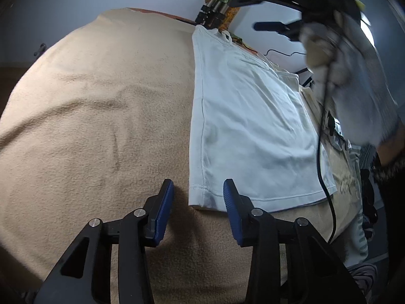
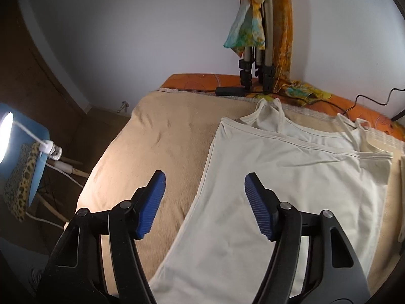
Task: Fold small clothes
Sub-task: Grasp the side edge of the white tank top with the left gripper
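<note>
**Folding barely begun: camisole laid flat, both claws empty**

Nearest in the left wrist view, the left claw (image 1: 198, 192) hangs with its blue pads spread apart and nothing between them, poised just above the near hem corner of the white camisole (image 1: 253, 126). Whether a pad touches the cloth cannot be told; the corner lies in the gap between them. In the right wrist view the right claw (image 2: 203, 200) is likewise spread wide and empty, hovering over the garment's long left edge, above the cloth and not pinching it.

The camisole (image 2: 291, 190) lies spread flat on the beige blanket (image 2: 157, 136) that covers the bed, hem toward the person and thin straps (image 2: 276, 112) toward the wall. It looks smoothed out, with no visible fold across the body, though a second line of trim near the top may mean a doubled layer or a second white piece beneath; the pictures do not settle that. To the right of it another pale fabric (image 1: 346, 177) lies partly under its edge.

Judging from this, the laying-out is done and the folding proper is still ahead: seizing an edge or corner, carrying it across, then halving the piece.

Farther off, tripod legs (image 2: 255, 71) stand at the wall with a colourful scarf (image 2: 245, 30) draped on them, on an orange sheet (image 2: 202, 82).
</note>
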`<state>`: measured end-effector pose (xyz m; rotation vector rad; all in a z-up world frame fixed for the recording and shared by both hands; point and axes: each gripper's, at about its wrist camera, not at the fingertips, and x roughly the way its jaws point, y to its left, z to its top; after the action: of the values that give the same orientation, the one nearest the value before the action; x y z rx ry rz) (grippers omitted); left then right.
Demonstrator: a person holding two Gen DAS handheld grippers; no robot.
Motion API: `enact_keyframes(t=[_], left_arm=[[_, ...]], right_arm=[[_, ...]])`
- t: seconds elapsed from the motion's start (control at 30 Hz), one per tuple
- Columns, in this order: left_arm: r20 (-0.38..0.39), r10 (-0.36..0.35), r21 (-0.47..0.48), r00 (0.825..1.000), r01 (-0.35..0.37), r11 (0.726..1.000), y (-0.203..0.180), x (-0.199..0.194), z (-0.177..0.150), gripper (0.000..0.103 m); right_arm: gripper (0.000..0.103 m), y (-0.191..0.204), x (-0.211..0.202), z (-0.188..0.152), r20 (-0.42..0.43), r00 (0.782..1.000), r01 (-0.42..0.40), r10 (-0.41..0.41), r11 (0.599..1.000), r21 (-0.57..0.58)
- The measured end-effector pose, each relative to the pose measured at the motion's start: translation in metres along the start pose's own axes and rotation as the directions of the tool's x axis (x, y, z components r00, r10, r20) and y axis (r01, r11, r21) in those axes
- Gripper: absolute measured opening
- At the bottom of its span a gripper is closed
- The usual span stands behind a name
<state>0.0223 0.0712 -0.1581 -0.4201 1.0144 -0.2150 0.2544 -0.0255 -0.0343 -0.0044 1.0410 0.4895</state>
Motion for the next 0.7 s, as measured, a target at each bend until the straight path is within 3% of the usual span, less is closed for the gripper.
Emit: enact_keyframes(t=[0.13, 0.2, 0.27, 0.7], left_arm=[[0.001, -0.05, -0.022, 0.999, 0.05, 0.999, 0.003, 0.003, 0.001, 0.029], [-0.009, -0.092, -0.047, 0.996, 0.092, 0.995, 0.006, 0.008, 0.003, 0.02], [-0.008, -0.112, -0.062, 0.994, 0.111, 0.992, 0.008, 0.01, 0.004, 0.017], [0.021, -0.13, -0.061, 0.991, 0.131, 0.99, 0.004, 0.01, 0.012, 0.006]], right_arm=[[0.062, 0.001, 0.035, 0.019, -0.035, 0.999, 0.02, -0.019, 1.0, 0.024], [0.06, 0.002, 0.052, 0.027, -0.054, 0.998, 0.037, -0.036, 0.999, 0.022], [0.057, 0.004, 0.067, 0.034, -0.075, 0.996, 0.052, -0.051, 0.998, 0.018], [0.035, 0.008, 0.14, 0.058, -0.169, 0.968, 0.181, -0.185, 0.983, -0.038]])
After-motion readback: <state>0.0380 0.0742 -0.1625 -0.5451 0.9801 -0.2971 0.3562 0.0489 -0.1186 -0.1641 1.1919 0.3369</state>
